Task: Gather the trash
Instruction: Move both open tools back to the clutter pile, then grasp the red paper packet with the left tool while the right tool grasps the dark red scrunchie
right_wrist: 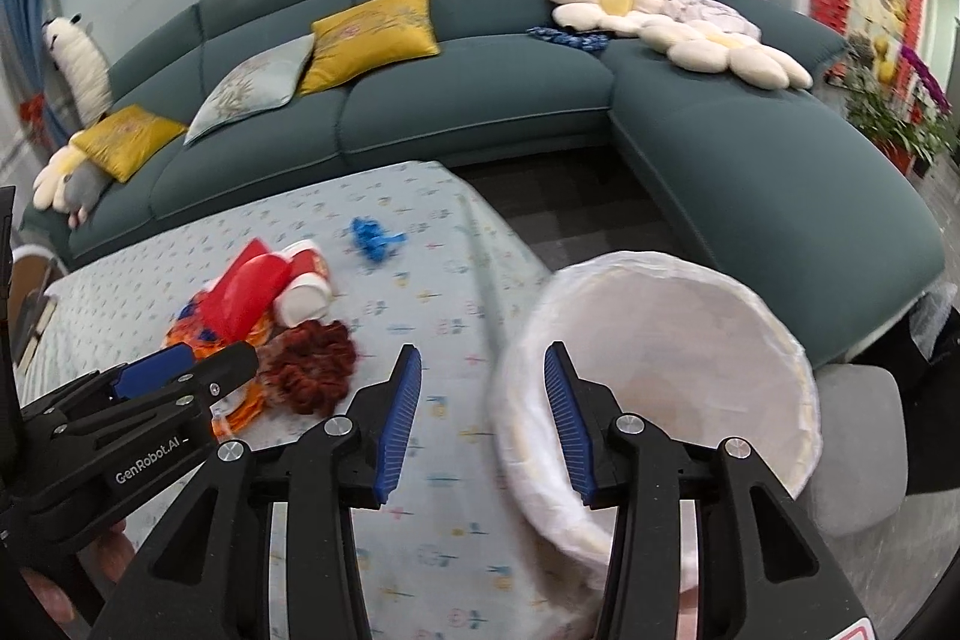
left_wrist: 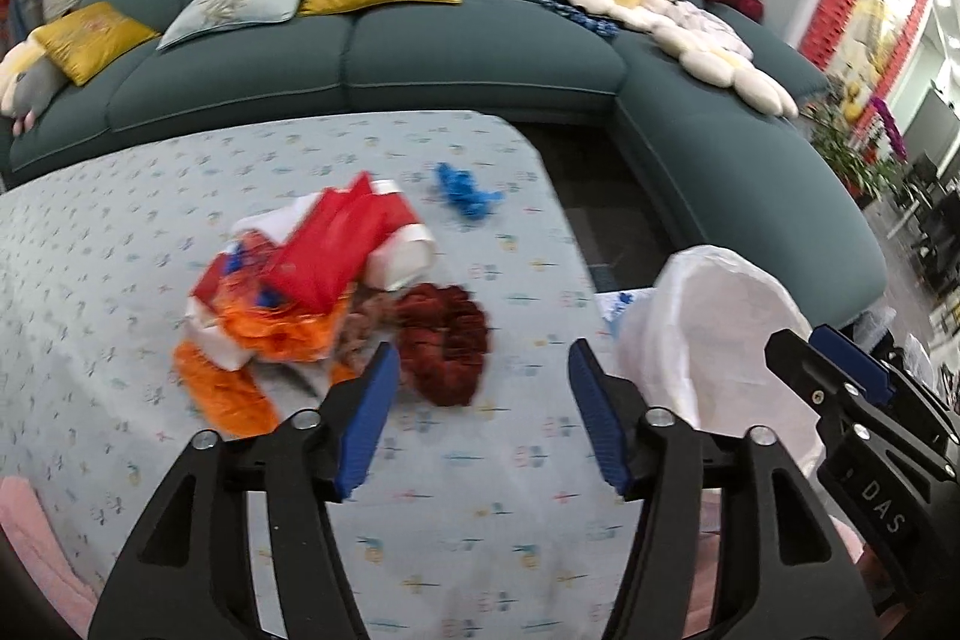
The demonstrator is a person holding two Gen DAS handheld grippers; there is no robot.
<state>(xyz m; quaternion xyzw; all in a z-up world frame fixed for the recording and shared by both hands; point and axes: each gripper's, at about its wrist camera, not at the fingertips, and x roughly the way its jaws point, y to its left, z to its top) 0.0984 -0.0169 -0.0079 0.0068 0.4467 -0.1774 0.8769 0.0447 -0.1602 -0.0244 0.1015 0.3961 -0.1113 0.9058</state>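
Trash [left_wrist: 312,292] lies heaped on a patterned tablecloth [left_wrist: 480,520]: red-and-white paper cups, orange wrapping, a dark red scrunchie-like ruffle [left_wrist: 444,340], with a blue scrap [left_wrist: 465,193] just beyond the heap. Beside the table's right edge stands a bin lined with a white bag [right_wrist: 690,340]; its visible inside looks bare. Left gripper [left_wrist: 480,418] hovers wide and empty near the heap; right gripper [right_wrist: 480,424], moderately open, straddles the bin's near rim without gripping. Lettering reads "GenRobot.AI" and "DAS".
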